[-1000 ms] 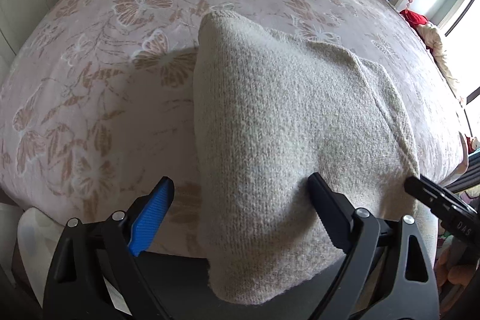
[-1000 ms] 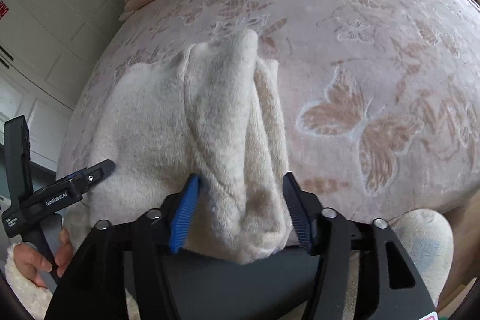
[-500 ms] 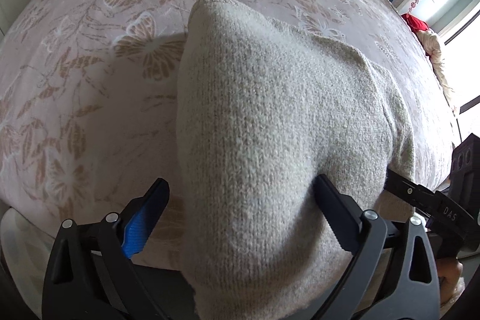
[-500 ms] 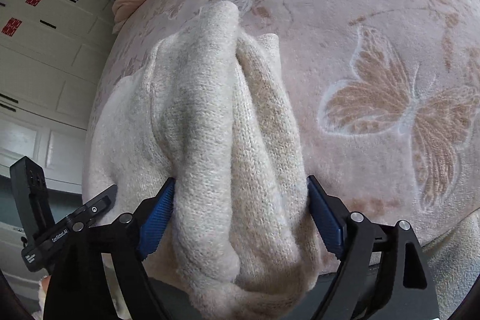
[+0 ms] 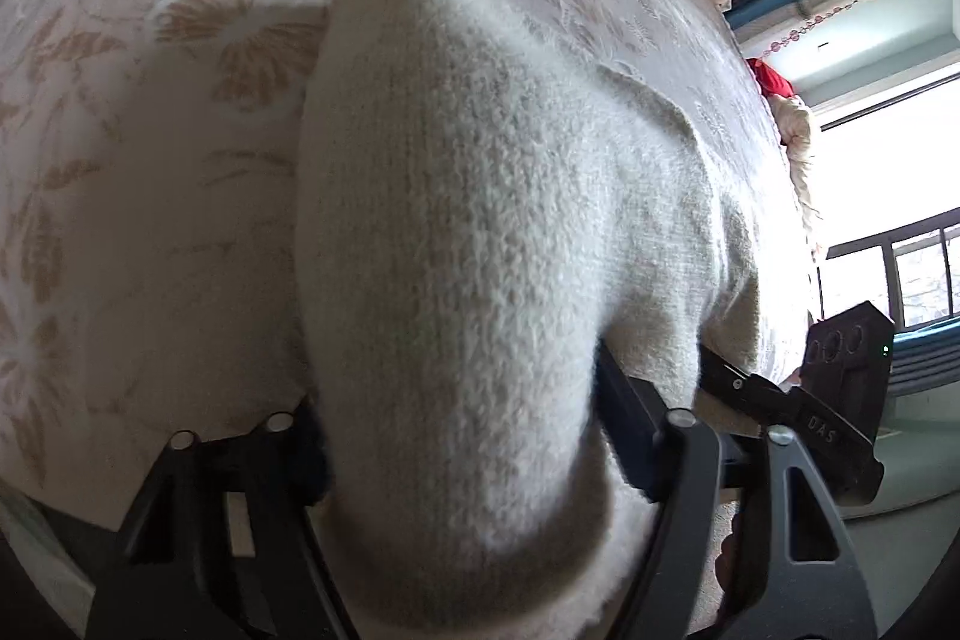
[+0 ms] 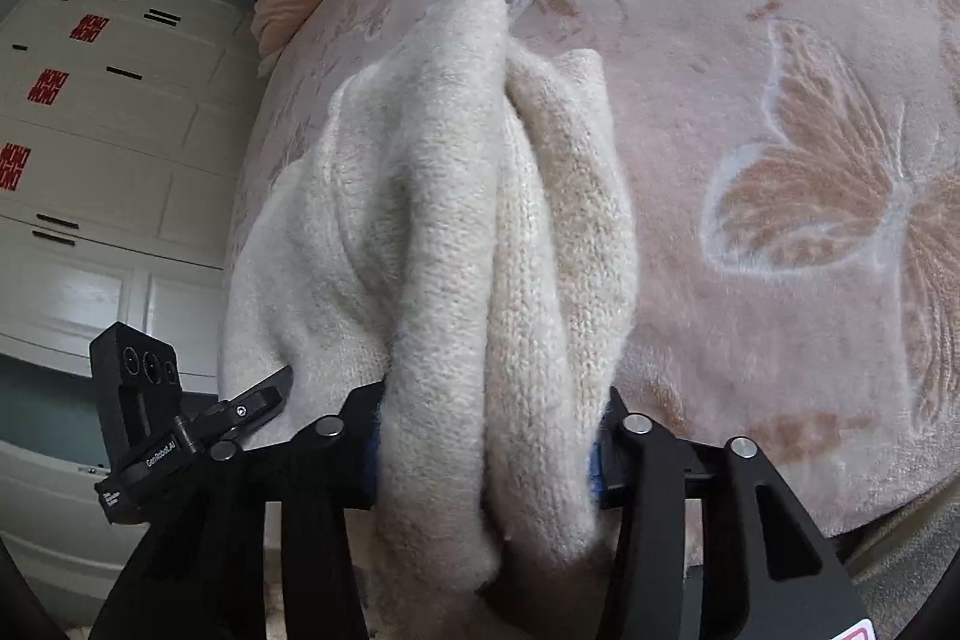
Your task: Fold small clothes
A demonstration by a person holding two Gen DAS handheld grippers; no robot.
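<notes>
**Both grippers closing on the knit**

While the cream knitted sweater [image 5: 480, 232] lay bunched on the pink butterfly-patterned bedspread [image 6: 780, 40], it filled both views. The left gripper [image 5: 462, 436] and right gripper [image 6: 489, 436] were clamping onto its near folds. White panelled cupboards [image 6: 102, 148] stood beside. The fingertips were seemingly buried in wool.

Soft knit and plush against hard matt plastic

The cream knitted garment [image 5: 480, 232] looks woolly and fuzzy, its ribbed stitches coarse up close [image 6: 480, 250]; the pink butterfly-patterned bedspread [image 5: 150, 220] is a short, velvety plush with a faint sheen [image 6: 780, 130]. The left gripper [image 5: 462, 436] and right gripper [image 6: 486, 436] are smooth matt black plastic with shiny metal pins and ridged blue pads. The white panelled wardrobe [image 6: 90, 160] has a smooth, semi-gloss painted finish.
</notes>
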